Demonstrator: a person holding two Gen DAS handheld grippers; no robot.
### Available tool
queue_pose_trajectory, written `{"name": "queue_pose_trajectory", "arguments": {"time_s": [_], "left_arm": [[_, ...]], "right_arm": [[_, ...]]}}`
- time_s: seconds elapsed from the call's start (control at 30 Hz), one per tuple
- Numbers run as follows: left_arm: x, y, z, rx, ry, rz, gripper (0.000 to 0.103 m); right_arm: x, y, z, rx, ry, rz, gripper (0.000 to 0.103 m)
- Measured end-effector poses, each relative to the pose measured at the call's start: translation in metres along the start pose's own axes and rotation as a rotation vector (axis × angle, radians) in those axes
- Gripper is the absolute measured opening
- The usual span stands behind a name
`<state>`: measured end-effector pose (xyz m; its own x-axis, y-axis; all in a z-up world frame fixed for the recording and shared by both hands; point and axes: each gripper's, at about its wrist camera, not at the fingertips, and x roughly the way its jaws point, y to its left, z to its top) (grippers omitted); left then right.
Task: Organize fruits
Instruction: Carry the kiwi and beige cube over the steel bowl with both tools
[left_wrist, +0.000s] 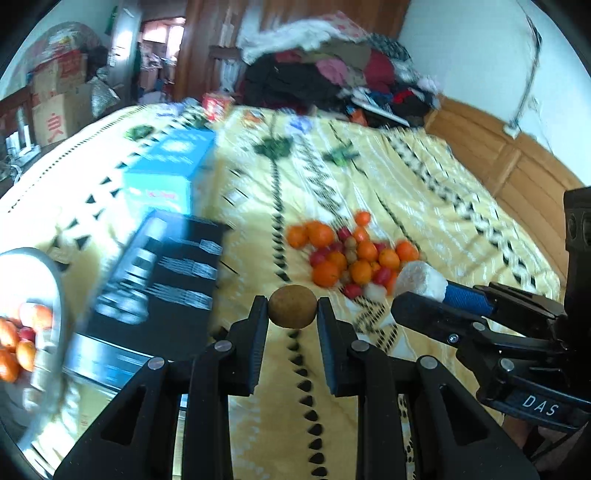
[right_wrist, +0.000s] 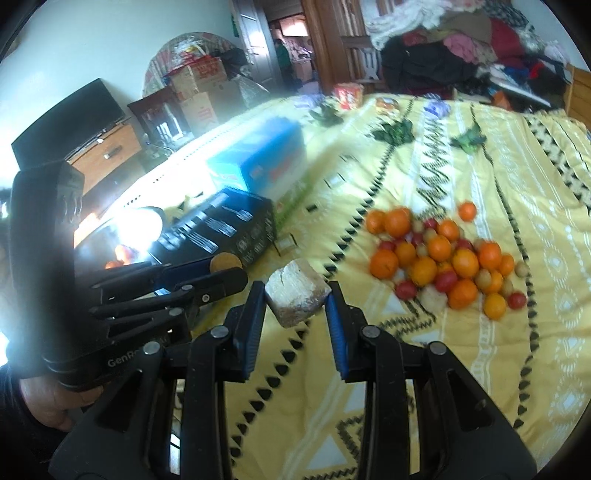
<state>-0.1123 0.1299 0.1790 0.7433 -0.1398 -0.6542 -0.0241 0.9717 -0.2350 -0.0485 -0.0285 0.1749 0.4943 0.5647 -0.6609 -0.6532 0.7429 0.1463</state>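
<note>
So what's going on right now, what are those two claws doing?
Left claw shut on a round brown fruit. Right claw shut on a pale chunk. Fruit pile on the bedspread ahead. Boxes left, not blocking.

A home bedroom: patterned bedspread (left_wrist: 369, 177), heaped clothes (left_wrist: 332, 70), wooden headboard (left_wrist: 517, 173).

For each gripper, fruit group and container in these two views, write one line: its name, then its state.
left gripper: shut on round brown fruit
right gripper: shut on pale chunk
fruit pile: loose on bedspread
metal bowl: partly filled with fruit
</note>
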Motion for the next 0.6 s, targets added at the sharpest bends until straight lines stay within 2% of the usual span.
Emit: {"name": "queue_pose_trajectory", "arguments": {"time_s": [0.13, 0.27, 0.37, 0.47, 0.6], "left_arm": [[-0.037, 0.044, 0.017, -0.067, -0.077, 0.075, 0.027], [-0.079, 0.107, 0.03, -0.155, -0.154, 0.184, 0.027], [-0.106, 0.16, 0.03, -0.242, -0.183, 0.27, 0.027], [-0.124, 0.21, 0.019, -0.32, -0.182, 0.348, 0.027], [-0.131, 0.261, -0.007, -0.424, -0.137, 0.4, 0.027]], "right_arm": [[0.005, 0.034, 0.027, -0.065, -0.031, 0.049, 0.033], [0.014, 0.078, 0.055, -0.138, -0.057, 0.124, 0.033], [0.024, 0.118, 0.076, -0.191, -0.065, 0.199, 0.033], [0.04, 0.157, 0.091, -0.245, -0.055, 0.263, 0.033], [0.072, 0.201, 0.095, -0.291, -0.002, 0.327, 0.033]]}}
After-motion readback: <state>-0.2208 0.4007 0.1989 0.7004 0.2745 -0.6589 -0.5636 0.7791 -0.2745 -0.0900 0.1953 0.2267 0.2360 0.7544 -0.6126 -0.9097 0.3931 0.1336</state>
